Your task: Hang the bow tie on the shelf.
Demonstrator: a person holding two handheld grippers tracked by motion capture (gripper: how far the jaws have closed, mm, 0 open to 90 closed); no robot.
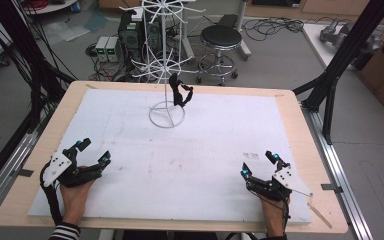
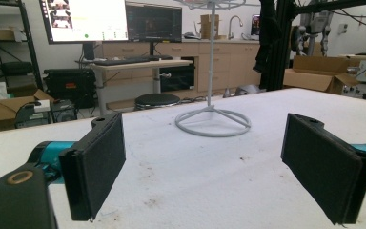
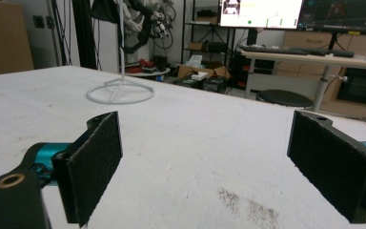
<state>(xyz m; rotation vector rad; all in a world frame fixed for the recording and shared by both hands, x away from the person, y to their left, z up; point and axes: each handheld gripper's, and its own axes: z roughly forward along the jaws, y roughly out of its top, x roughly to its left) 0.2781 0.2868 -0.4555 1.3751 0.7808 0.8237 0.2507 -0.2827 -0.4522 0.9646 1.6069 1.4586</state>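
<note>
A white wire rack (image 1: 166, 60) stands at the far middle of the table on a ring base (image 1: 166, 115); the base also appears in the left gripper view (image 2: 213, 122) and the right gripper view (image 3: 120, 93). A black strap-like item (image 1: 181, 93) hangs from one of its lower arms. My left gripper (image 1: 94, 152) rests at the near left, open, with nothing between its black pads (image 2: 95, 165). My right gripper (image 1: 259, 163) rests at the near right, also open and empty, pads (image 3: 93, 162) wide apart. Both are far from the rack.
A white mat (image 1: 180, 150) covers the wooden table (image 1: 300, 130). Black frame posts (image 1: 340, 65) stand at the right edge and cables at the left. A round stool (image 1: 220, 47) and electronics sit on the floor beyond the table.
</note>
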